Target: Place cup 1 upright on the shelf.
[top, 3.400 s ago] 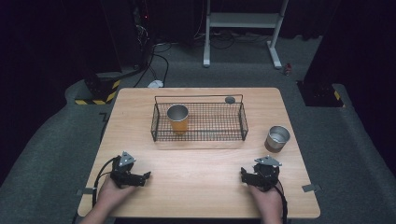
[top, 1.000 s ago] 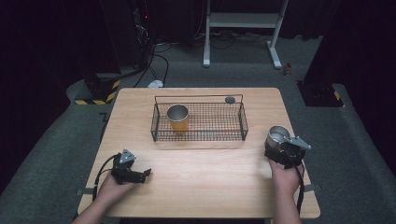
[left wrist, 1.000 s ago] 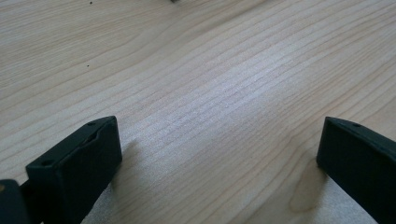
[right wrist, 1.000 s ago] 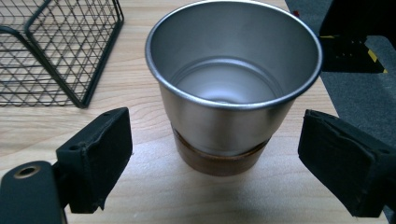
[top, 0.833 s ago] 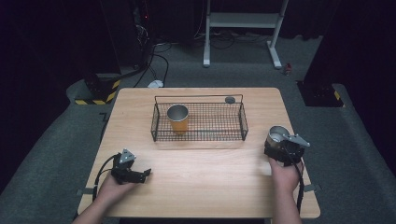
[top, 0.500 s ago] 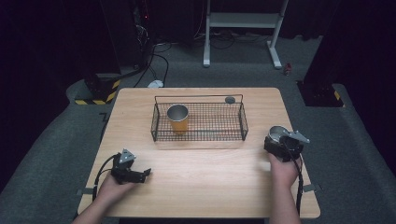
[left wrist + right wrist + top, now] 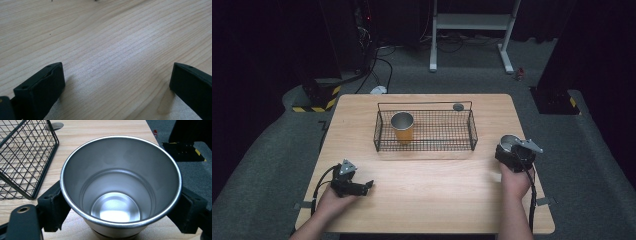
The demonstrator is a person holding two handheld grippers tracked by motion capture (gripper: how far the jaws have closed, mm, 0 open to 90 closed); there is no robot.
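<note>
At a pale wooden table [image 7: 432, 180], the person's right gripper [image 7: 512, 156] has its 2 black jaws set on either side of a stainless steel cup [image 7: 121, 187], both touching the wall just below the rim. The cup stands upright and empty near the table's right edge, just to the right of a black wire basket [image 7: 424, 131]. An orange cup [image 7: 402, 127] with a metallic inside stands upright in the left part of that basket, and a small grey disc [image 7: 458, 106] lies on the table just behind the basket's far right corner. The left gripper [image 7: 354, 186] rests low on the table near the front left, well apart from the basket, its jaws spread wide over bare wood and holding nothing.
</note>
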